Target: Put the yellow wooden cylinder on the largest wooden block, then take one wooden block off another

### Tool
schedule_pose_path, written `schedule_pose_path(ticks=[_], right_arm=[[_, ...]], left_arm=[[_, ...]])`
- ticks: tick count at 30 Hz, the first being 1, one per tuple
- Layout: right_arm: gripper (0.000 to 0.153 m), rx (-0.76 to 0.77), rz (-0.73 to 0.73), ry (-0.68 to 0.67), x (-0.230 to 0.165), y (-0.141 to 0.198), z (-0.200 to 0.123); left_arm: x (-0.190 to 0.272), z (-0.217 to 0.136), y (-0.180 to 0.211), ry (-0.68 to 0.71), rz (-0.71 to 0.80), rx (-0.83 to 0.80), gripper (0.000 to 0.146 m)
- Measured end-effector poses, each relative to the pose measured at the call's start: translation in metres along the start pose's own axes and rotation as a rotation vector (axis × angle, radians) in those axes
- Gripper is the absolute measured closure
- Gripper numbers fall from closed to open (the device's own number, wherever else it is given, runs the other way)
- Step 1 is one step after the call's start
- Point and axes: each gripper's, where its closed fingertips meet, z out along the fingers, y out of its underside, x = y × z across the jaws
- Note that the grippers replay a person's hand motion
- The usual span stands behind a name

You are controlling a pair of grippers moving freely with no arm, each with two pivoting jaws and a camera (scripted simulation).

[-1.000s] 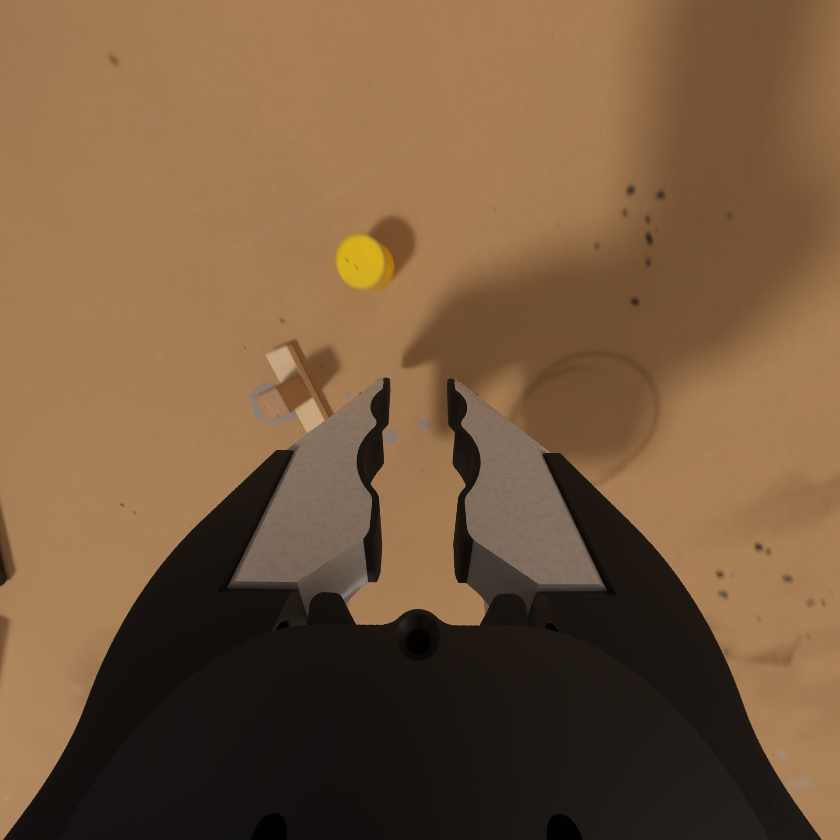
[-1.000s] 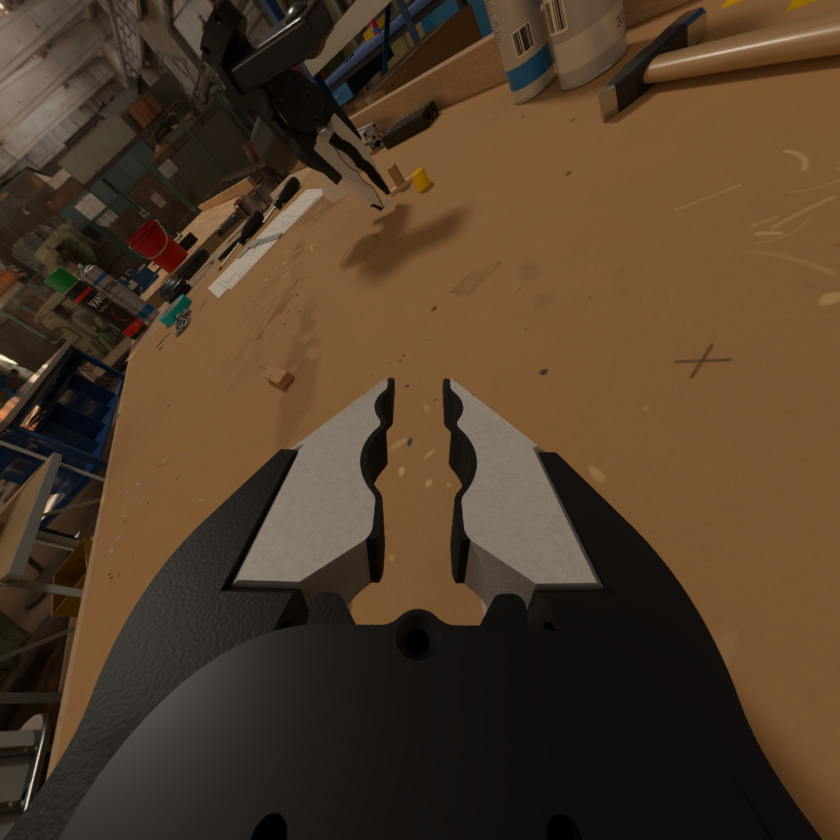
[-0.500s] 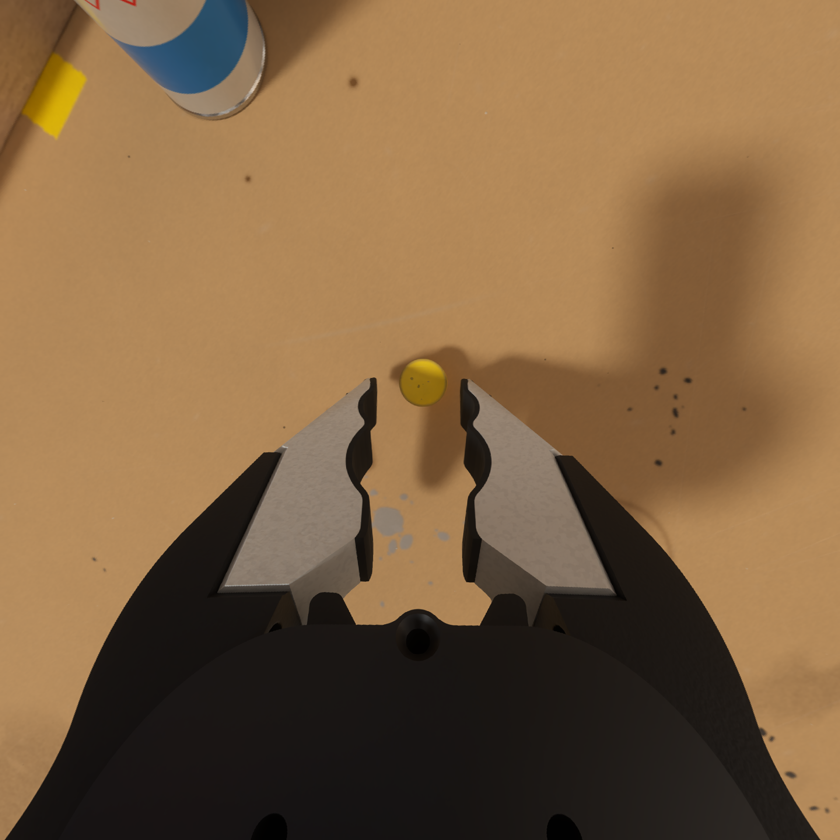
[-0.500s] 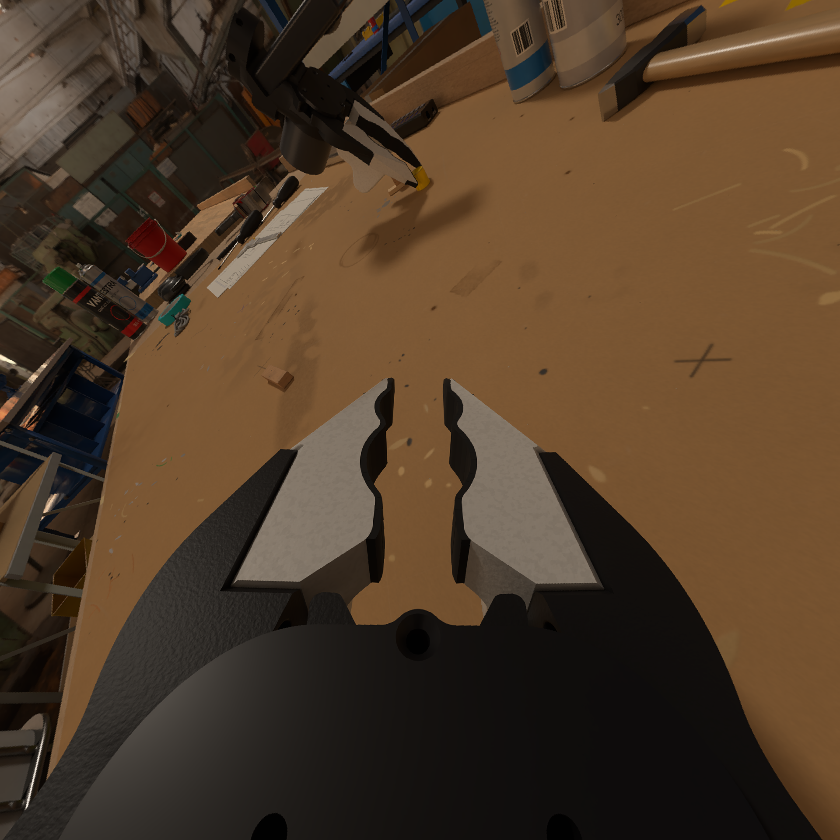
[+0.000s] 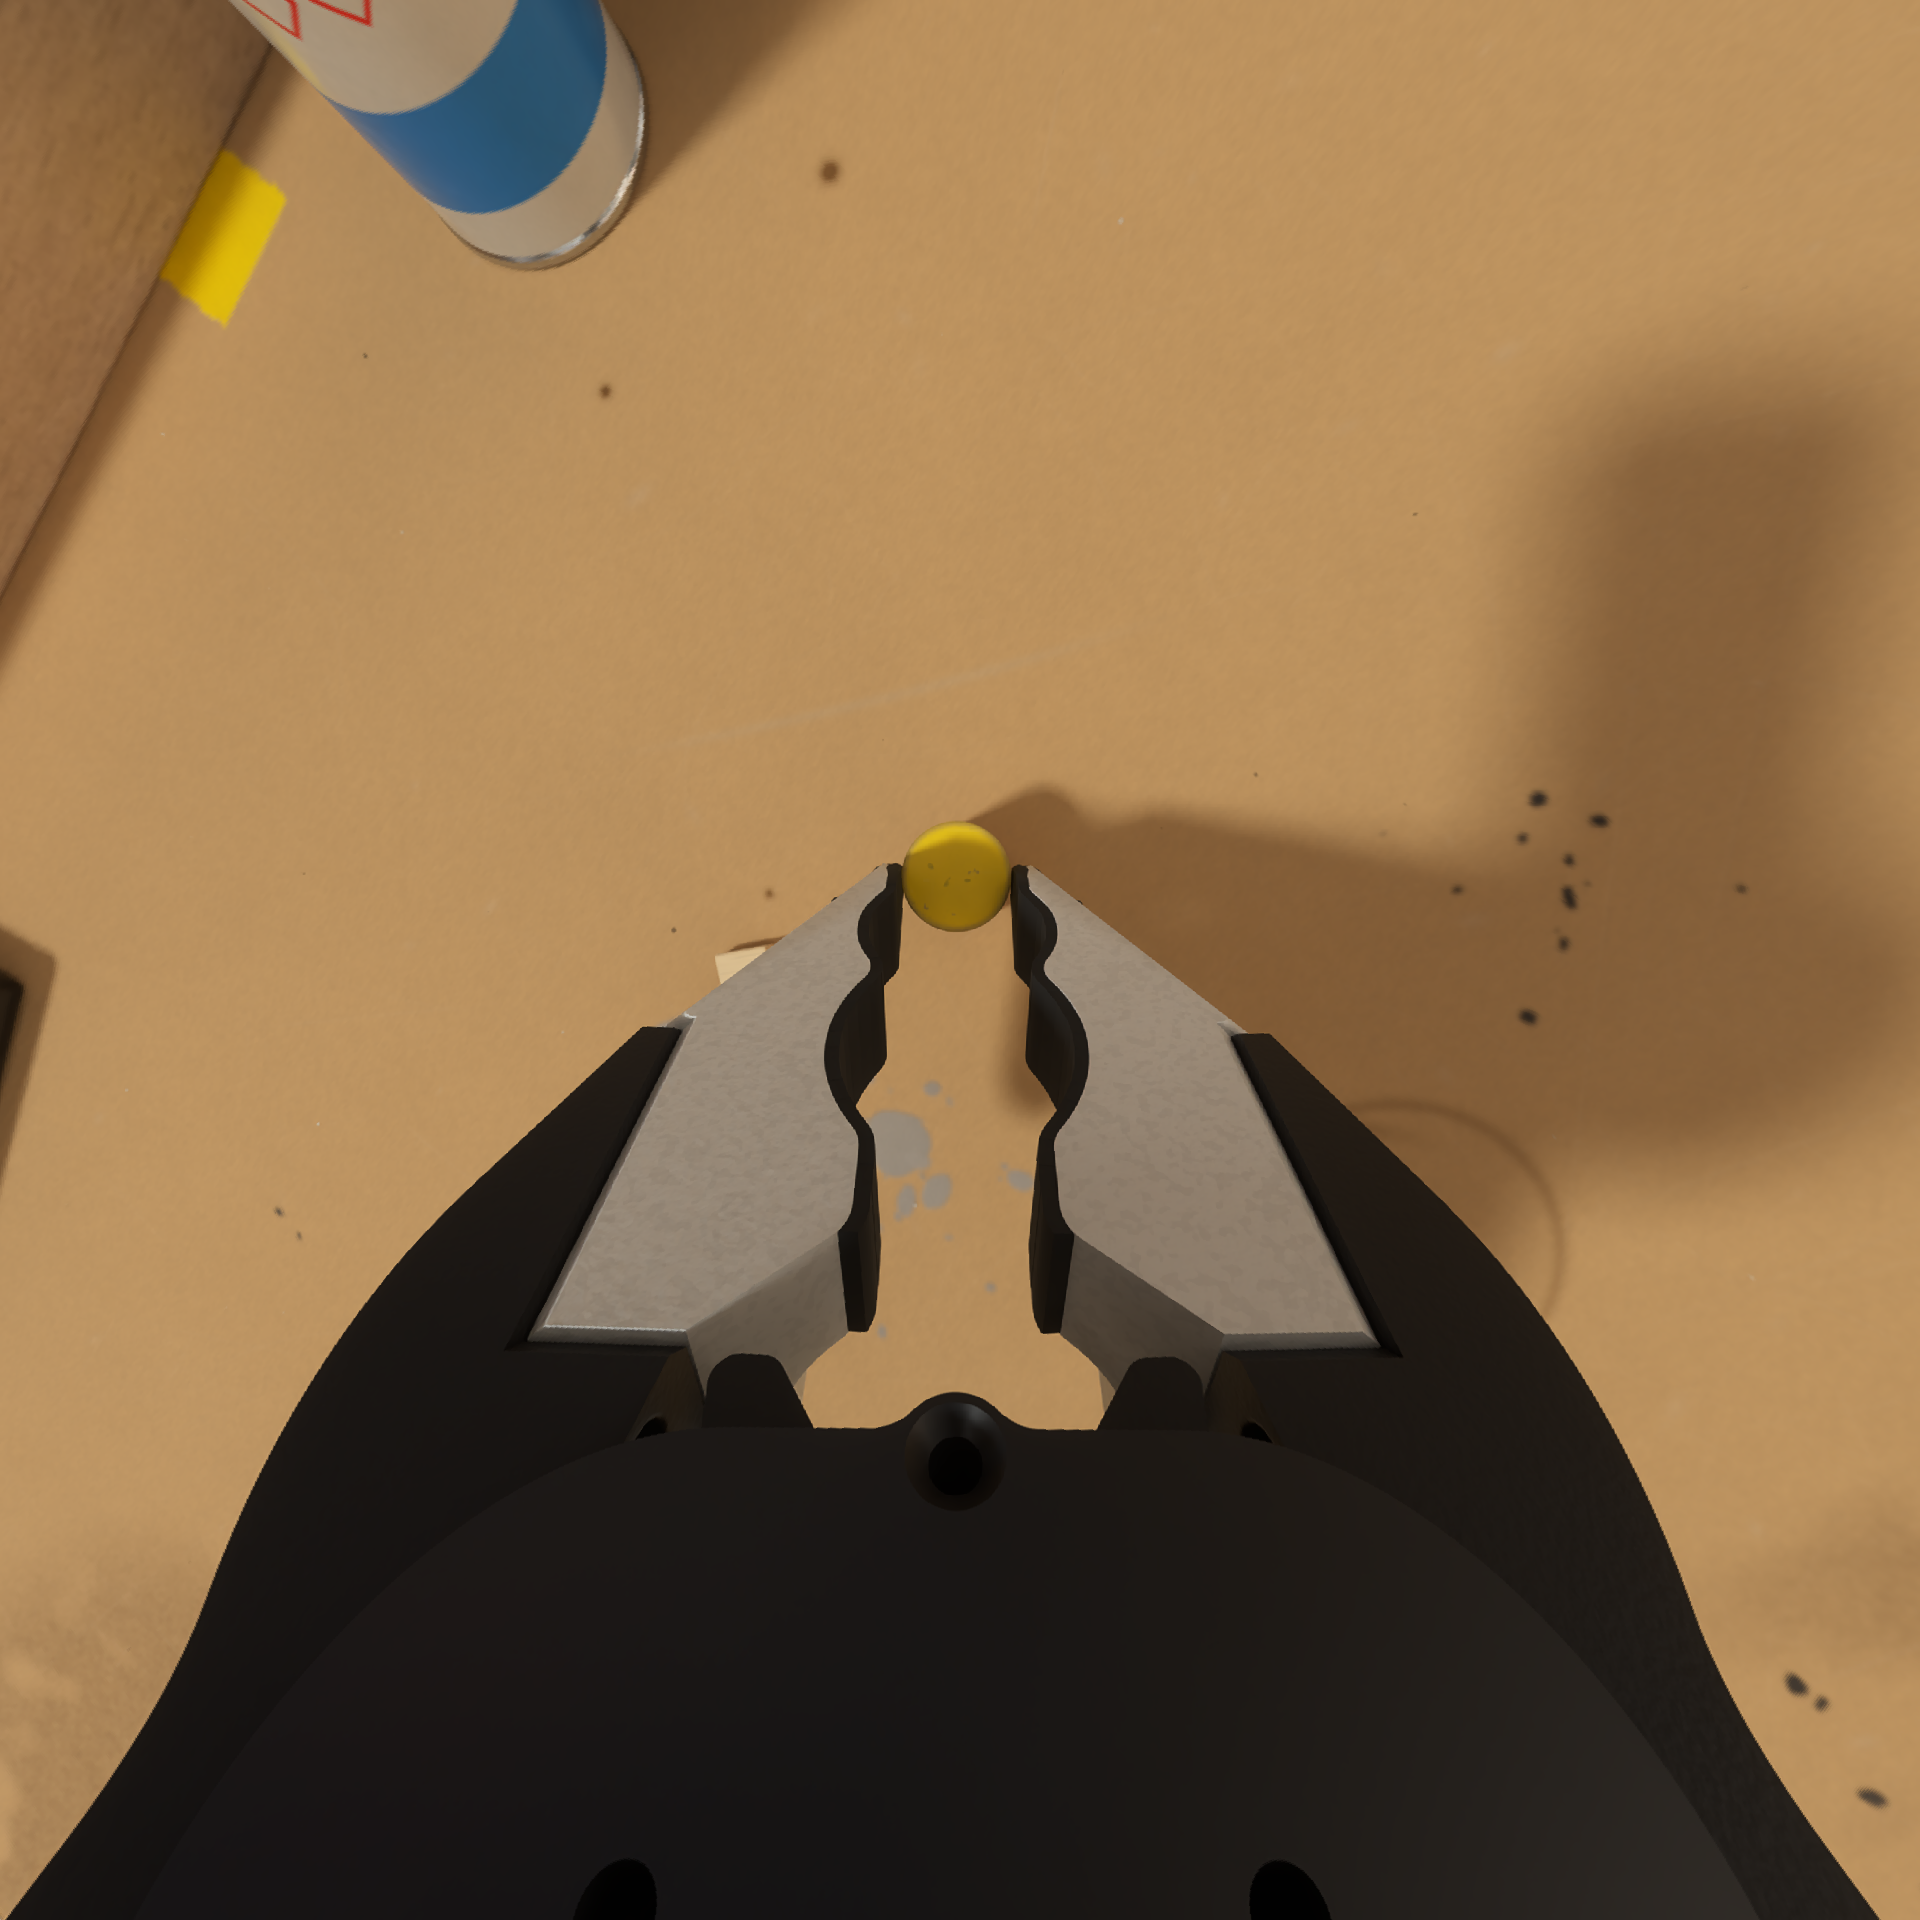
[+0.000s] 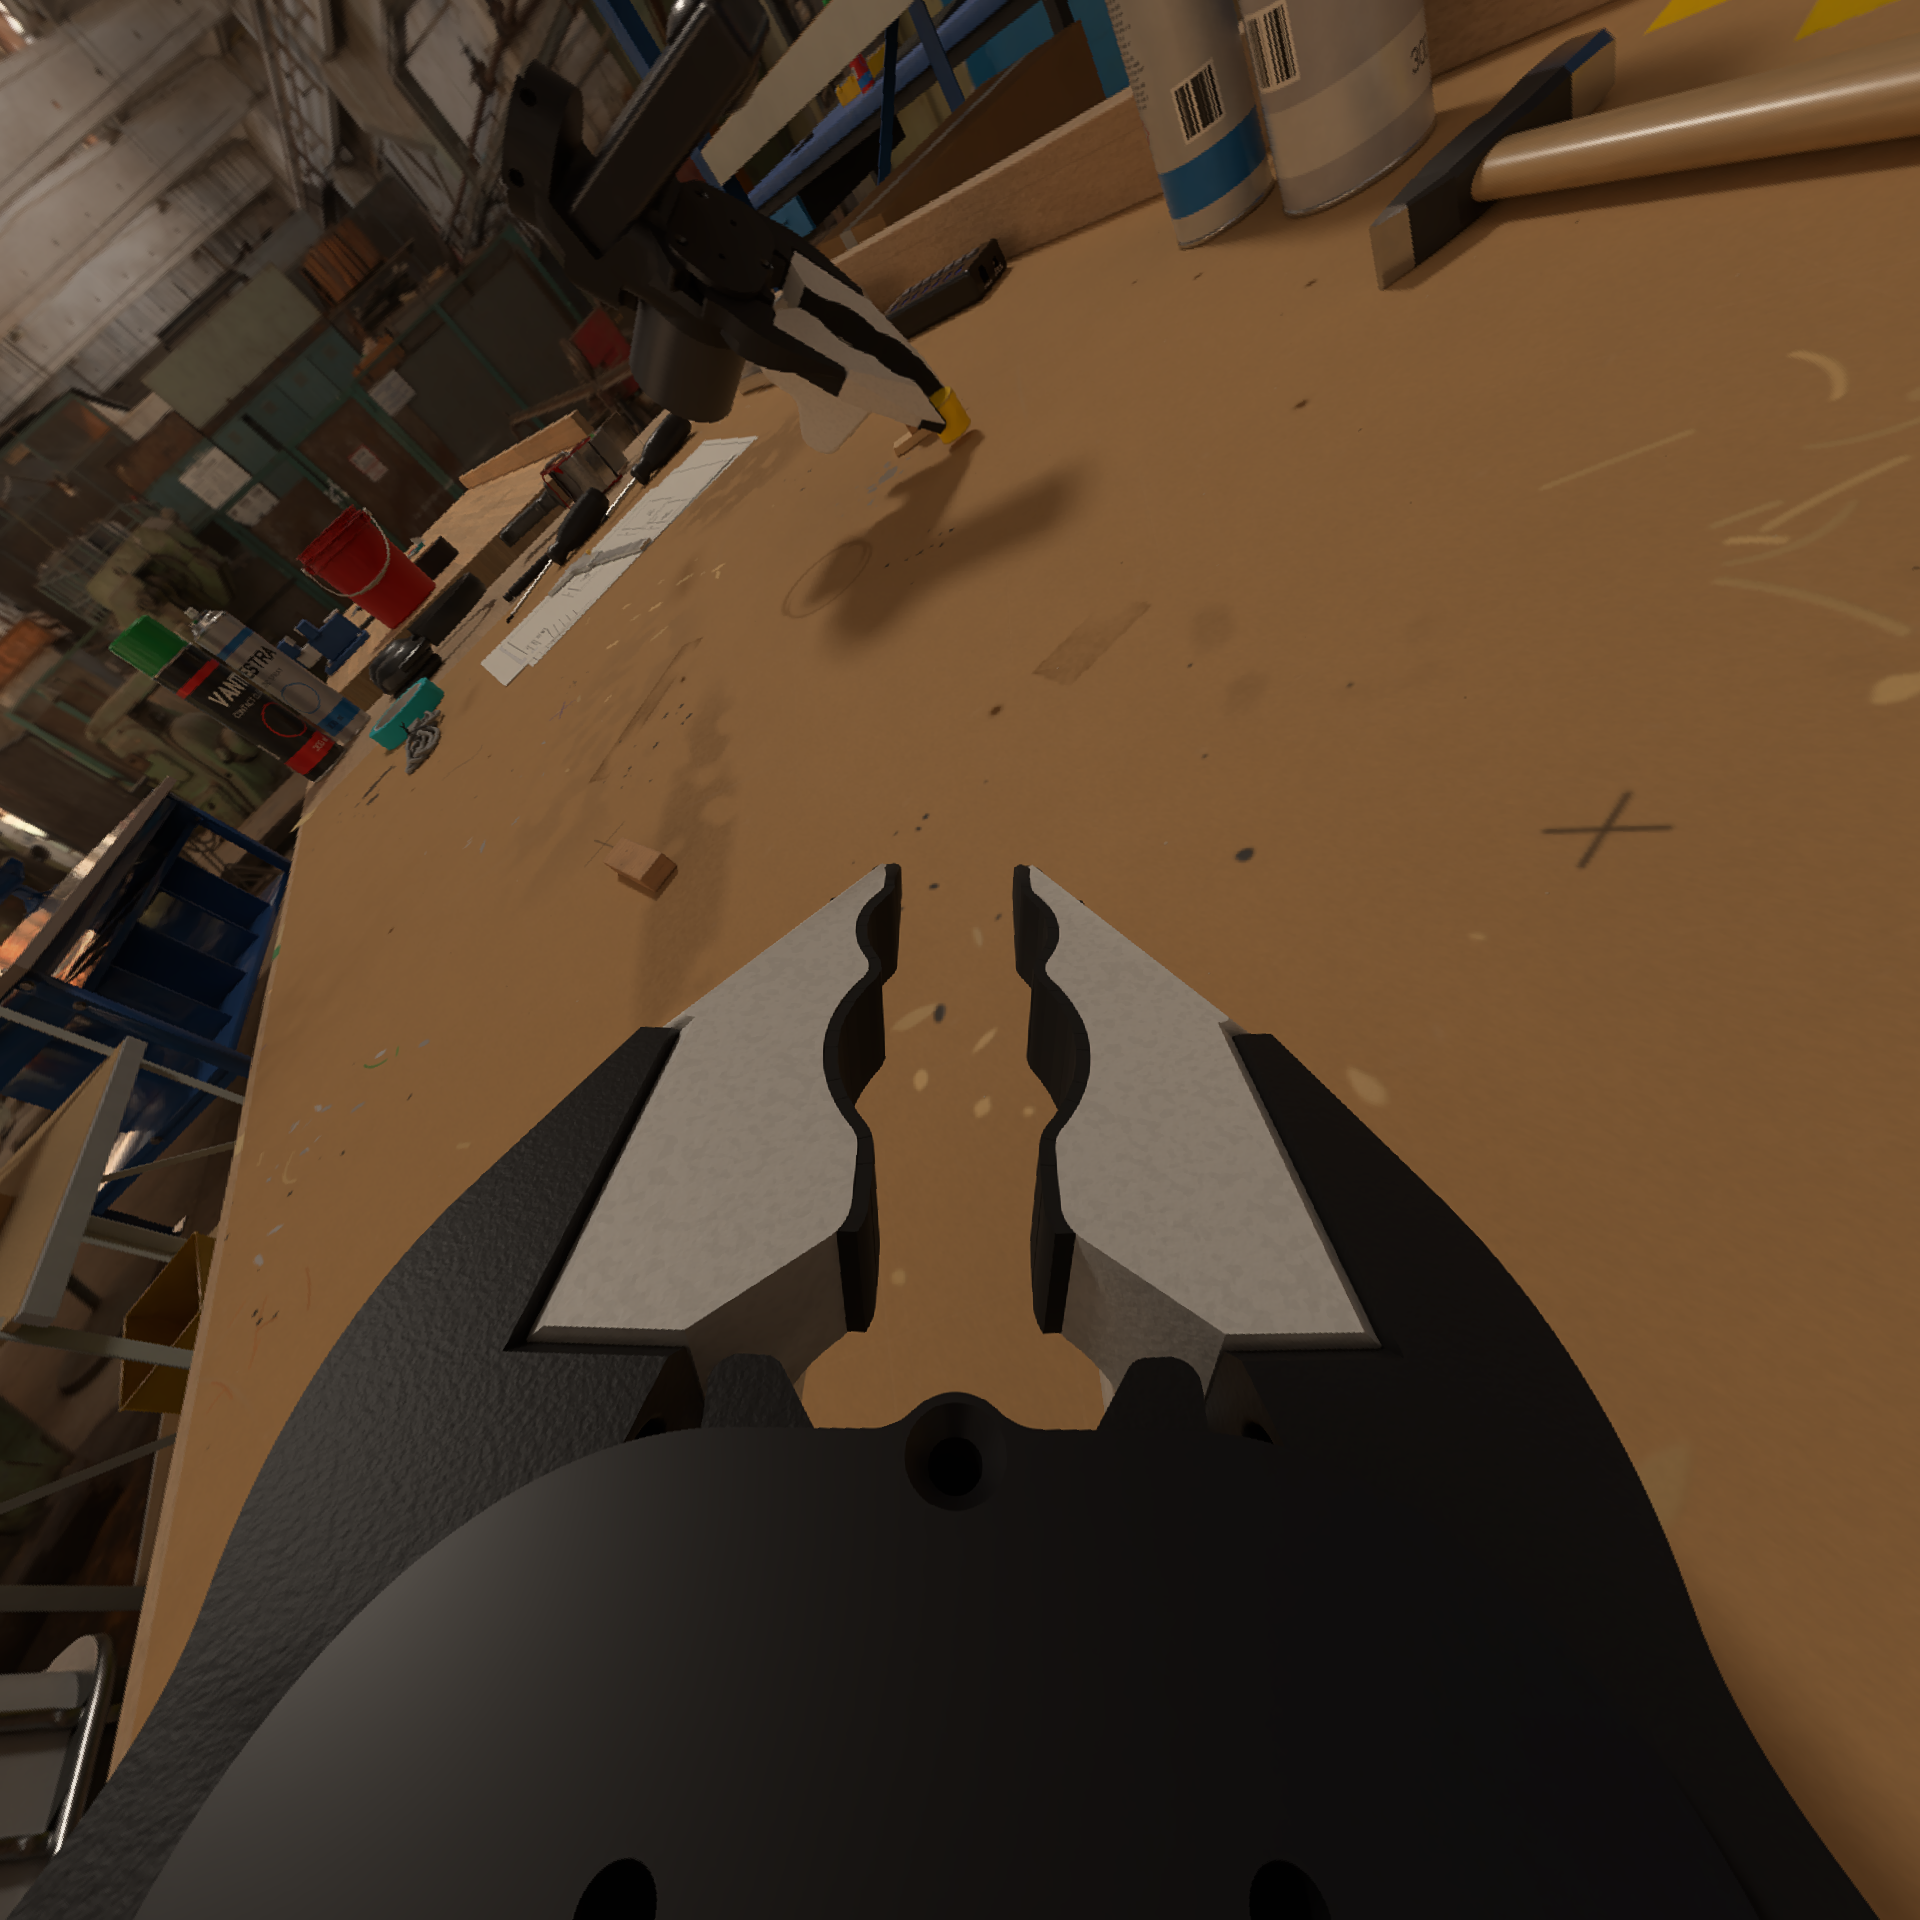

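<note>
The yellow wooden cylinder (image 5: 956, 876) sits between the tips of my left gripper (image 5: 956, 883), and both fingers touch its sides. The left gripper is shut on it, low over the brown table. A pale wooden block (image 5: 743, 958) peeks out from behind the left finger. The right wrist view shows the left gripper (image 6: 940, 416) far off with the yellow cylinder (image 6: 953, 416) at its tips and a small wooden block (image 6: 914, 442) beside it. Another wooden block (image 6: 646, 868) lies left of my right gripper (image 6: 956, 883), which is slightly open, empty and above the table.
A blue and white can (image 5: 488, 114) and yellow tape (image 5: 223, 234) are at the far left of the left wrist view. Two cans (image 6: 1210, 135), a mallet (image 6: 1496, 156), a black box (image 6: 951, 281), screwdrivers (image 6: 577, 520) and a red bucket (image 6: 364, 566) line the table's far side.
My left gripper moved forward over the cylinder, opened wider, then closed its fingertips on it. The right gripper has not moved.
</note>
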Motion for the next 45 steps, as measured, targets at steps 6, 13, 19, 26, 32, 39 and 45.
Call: schedule_pose_path(ticks=[6,13,19,26,32,39,45], right_arm=[[0.131,0.0,0.0,0.0,0.0,0.0,0.0],[0.131,0.0,-0.003,-0.002,-0.001,0.0,0.0],[0.131,0.001,-0.007,-0.003,-0.001,0.0,0.0],[0.13,0.008,-0.013,-0.008,-0.002,-0.001,-0.001],[0.13,0.007,-0.012,-0.009,-0.002,-0.001,-0.001],[0.13,0.01,-0.011,-0.01,-0.002,-0.001,-0.001],[0.13,0.023,-0.011,-0.017,-0.003,-0.003,-0.003]], left_arm=[[-0.002,-0.041,-0.004,-0.025,-0.006,0.075,0.125],[0.095,-0.162,-0.029,0.219,0.125,0.295,0.125],[0.236,-0.178,0.014,0.401,0.395,0.2,0.125],[0.282,-0.113,0.08,0.384,0.34,0.036,0.125],[0.288,-0.101,0.088,0.357,0.37,0.038,0.111],[0.209,-0.165,0.011,0.219,0.283,0.306,0.118],[0.031,-0.125,-0.011,-0.123,0.051,0.254,0.118]])
